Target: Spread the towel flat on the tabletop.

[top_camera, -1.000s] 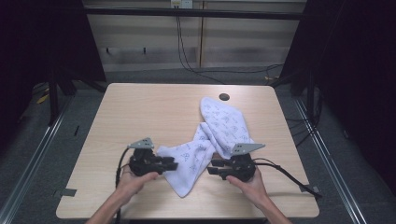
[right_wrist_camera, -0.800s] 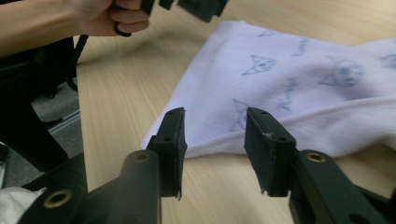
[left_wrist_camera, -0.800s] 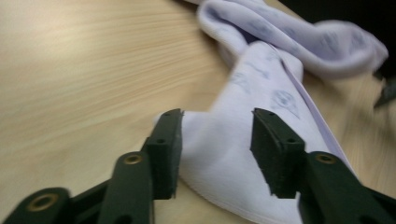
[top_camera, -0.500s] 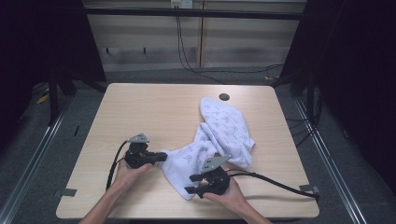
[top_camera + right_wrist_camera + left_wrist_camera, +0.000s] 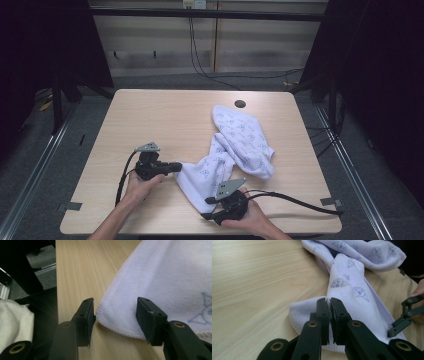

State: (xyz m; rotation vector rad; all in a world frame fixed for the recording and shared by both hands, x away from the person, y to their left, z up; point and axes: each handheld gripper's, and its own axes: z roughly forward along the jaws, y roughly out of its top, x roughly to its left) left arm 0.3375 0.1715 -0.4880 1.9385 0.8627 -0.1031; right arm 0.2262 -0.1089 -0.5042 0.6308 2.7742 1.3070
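Note:
A white towel [image 5: 240, 140] with a faint blue print lies crumpled and twisted on the light wooden table [image 5: 165, 120], running from the far middle to the near edge. My left gripper [image 5: 176, 166] is at the towel's left corner. In the left gripper view it [image 5: 330, 307] is shut on the towel's [image 5: 352, 290] hemmed edge. My right gripper [image 5: 207, 208] is at the towel's nearest corner, by the table's front edge. It [image 5: 116, 308] is open, and the stitched corner of the towel [image 5: 170, 277] lies flat between its jaws, untouched.
A dark round hole [image 5: 240, 104] sits in the table at the far middle. The right gripper's cable [image 5: 300, 202] trails right along the front edge. The table's left half and far right are bare wood. Dark floor and frame rails surround the table.
My right gripper has moved from the towel's right side down and left to its near corner at the front edge. The left gripper has stayed at the left corner.

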